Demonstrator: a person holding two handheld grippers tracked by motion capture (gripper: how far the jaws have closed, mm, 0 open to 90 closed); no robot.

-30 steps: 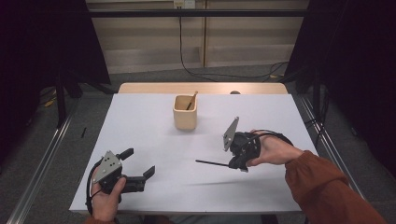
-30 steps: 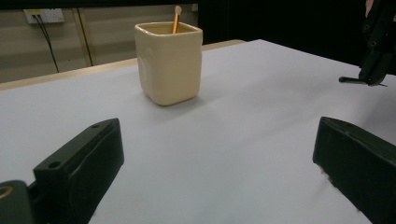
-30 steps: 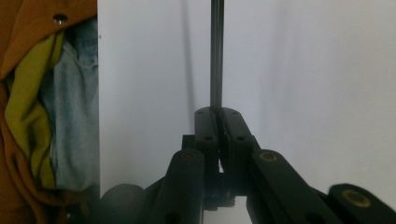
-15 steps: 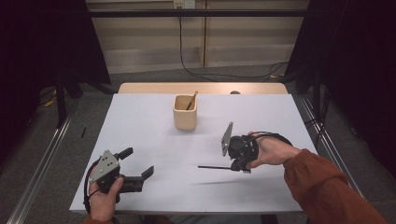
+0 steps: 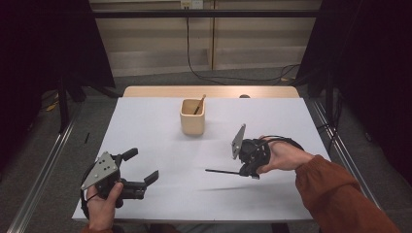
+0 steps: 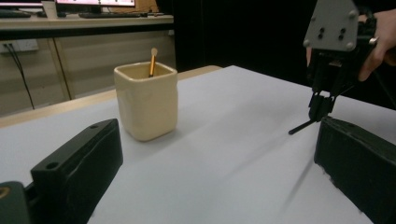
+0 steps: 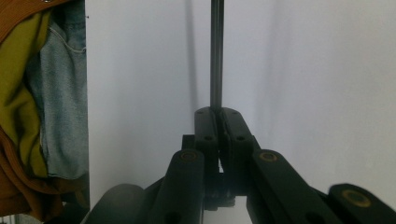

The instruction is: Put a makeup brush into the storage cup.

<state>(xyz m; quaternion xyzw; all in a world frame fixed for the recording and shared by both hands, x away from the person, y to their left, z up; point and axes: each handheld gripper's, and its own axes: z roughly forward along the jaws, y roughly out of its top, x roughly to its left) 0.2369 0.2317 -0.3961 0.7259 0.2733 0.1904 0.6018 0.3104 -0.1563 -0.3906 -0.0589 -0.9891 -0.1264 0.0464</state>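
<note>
Fingers of right gripper (image 5: 241, 171) clamped on one black stick (image 5: 221, 171); left gripper (image 5: 144, 169) fingers apart; one cup (image 5: 192, 119).

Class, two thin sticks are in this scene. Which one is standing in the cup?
The tan stick, leaning upright inside the beige cup. The black stick is clamped level in the right gripper, above the table.

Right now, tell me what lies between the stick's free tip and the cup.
Nothing: bare white table separates the black stick in the right gripper from the cup, as the high view shows.
</note>
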